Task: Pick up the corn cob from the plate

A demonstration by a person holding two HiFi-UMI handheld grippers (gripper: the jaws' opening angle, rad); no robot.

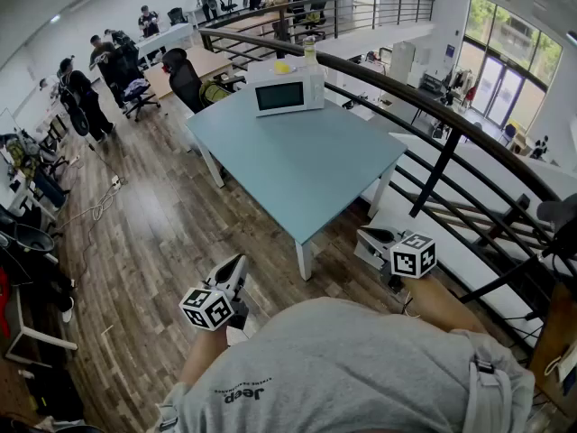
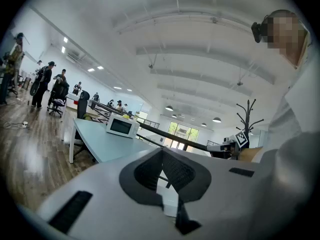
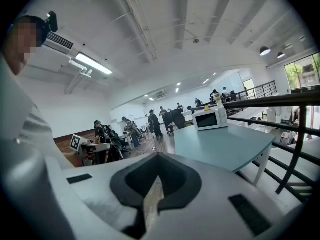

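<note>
A small yellow thing (image 1: 282,66) lies on top of a white microwave (image 1: 287,95) at the far end of a light blue table (image 1: 306,170). It is too small to tell whether it is the corn cob, and I make out no plate. My left gripper (image 1: 238,262) hangs close to my body over the wooden floor, short of the table's near corner, shut and holding nothing. My right gripper (image 1: 368,235) is level with it on the right, beside the table's near corner, also shut and holding nothing. The right gripper view shows the microwave (image 3: 210,118) far ahead.
A dark curved railing (image 1: 433,124) runs along the table's right side, with a drop behind it. A bottle (image 1: 309,50) stands by the microwave. Several people and office chairs (image 1: 185,79) are at the back left. Cables lie on the floor (image 1: 101,201).
</note>
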